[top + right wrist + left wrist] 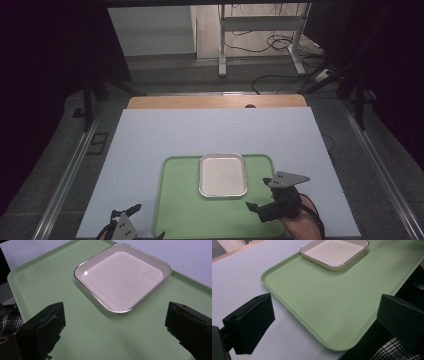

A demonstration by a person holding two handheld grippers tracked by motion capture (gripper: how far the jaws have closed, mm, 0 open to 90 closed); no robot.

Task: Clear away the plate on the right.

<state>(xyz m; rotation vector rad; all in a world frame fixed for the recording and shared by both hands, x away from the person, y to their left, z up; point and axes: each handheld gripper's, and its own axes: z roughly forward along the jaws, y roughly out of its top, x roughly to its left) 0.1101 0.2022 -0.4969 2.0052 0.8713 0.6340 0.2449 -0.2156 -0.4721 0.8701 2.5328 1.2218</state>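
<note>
Left gripper [148,220]: low at the bench's near edge, just outside the green tray's near left corner; its grey three-cornered plate faces up; jaws stand wide apart with nothing between them. In the left gripper view [324,322] the tray's near left corner lies in the gap between the jaws.
Right gripper [257,193]: held by a hand [302,222] coming in from the near edge, over the near right part of the tray, pointing left across it toward the dish; jaws spread wide, nothing held. In the right gripper view [113,325] the dish lies ahead between the two black jaws, apart from them.
Green tray [180,200]: one, flat on the white sheet, at the middle of the bench's near edge.
Dish [222,175]: one, shallow, white, rectangular with rounded corners and a silvery rim; it sits on the tray against the middle of the far edge, and is empty.
White sheet [200,130]: one, covering most of the bench; a wooden strip shows along the far edge.
Writing: no brand, label or lettering can be read on any item.
Count: two grippers, one tray, one dish, one sheet.
Checked cloth [397,351]: seen below the bench's near edge.
</note>
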